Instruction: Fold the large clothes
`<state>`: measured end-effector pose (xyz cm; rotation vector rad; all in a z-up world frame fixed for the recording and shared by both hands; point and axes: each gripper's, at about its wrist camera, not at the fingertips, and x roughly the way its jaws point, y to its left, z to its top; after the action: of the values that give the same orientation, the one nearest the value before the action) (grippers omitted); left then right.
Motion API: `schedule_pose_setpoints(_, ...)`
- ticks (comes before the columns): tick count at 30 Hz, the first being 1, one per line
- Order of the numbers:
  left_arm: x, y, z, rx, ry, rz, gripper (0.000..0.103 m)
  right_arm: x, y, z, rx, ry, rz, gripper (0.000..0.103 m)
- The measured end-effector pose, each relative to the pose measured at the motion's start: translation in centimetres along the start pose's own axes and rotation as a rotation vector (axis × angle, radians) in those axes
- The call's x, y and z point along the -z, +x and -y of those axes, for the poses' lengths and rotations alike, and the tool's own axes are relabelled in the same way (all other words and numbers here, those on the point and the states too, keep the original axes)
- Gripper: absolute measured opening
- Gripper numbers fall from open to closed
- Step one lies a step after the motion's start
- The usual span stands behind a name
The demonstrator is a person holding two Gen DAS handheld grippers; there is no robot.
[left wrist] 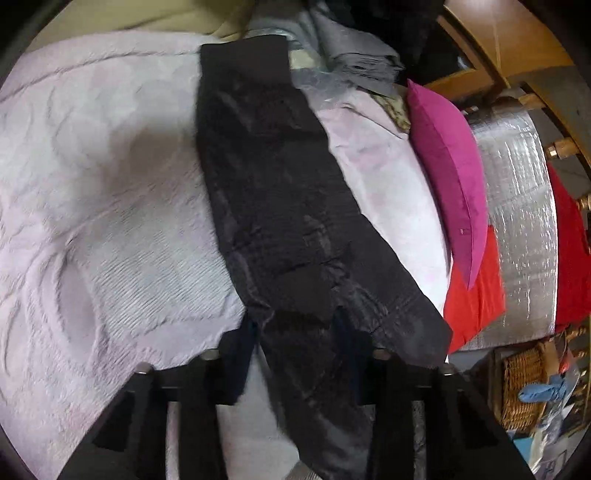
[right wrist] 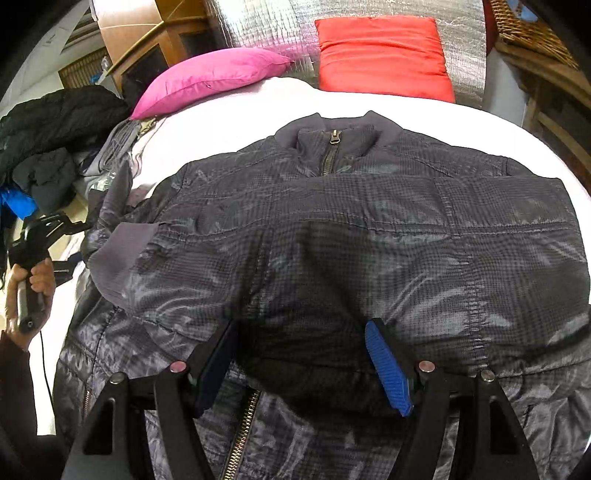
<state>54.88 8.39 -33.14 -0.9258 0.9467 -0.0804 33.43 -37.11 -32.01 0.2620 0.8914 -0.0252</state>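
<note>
A dark grey checked jacket [right wrist: 332, 229] lies on a white bed cover [right wrist: 221, 122], zipper collar at the far side, one sleeve with a grey cuff [right wrist: 118, 258] folded across the front. My right gripper [right wrist: 301, 350] is open just above the jacket's middle, blue pads [right wrist: 388, 369] apart, holding nothing. In the left wrist view the jacket [left wrist: 280, 206] runs as a dark strip from near to far across the cover [left wrist: 103, 192]. My left gripper [left wrist: 295, 332] stands open with jacket fabric between its fingers. It also shows in the right wrist view [right wrist: 55, 225], at the jacket's left edge.
A pink pillow [right wrist: 210, 77] and a red pillow [right wrist: 384, 55] lie at the bed's head against a silver quilted panel [right wrist: 266, 26]. Dark clothes [right wrist: 55, 129] are piled at the left. A wicker basket [left wrist: 524, 384] and wooden furniture [left wrist: 491, 48] stand beside the bed.
</note>
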Motion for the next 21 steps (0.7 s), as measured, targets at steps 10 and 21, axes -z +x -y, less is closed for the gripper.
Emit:
schedule_pose_setpoints(10, 2.3, -5.0, 7.9, 0.054, 0.301, 0.162, 0.006, -0.5, -0.6, 1.1, -0.047, 0.067, -0.008, 0.075)
schedule_pose_setpoints(21, 19.7, -6.5, 19.3, 0.159, 0.936, 0.096, 0.005, -1.0, -2.8, 5.7, -0.082, 0.305, 0.051, 0.075)
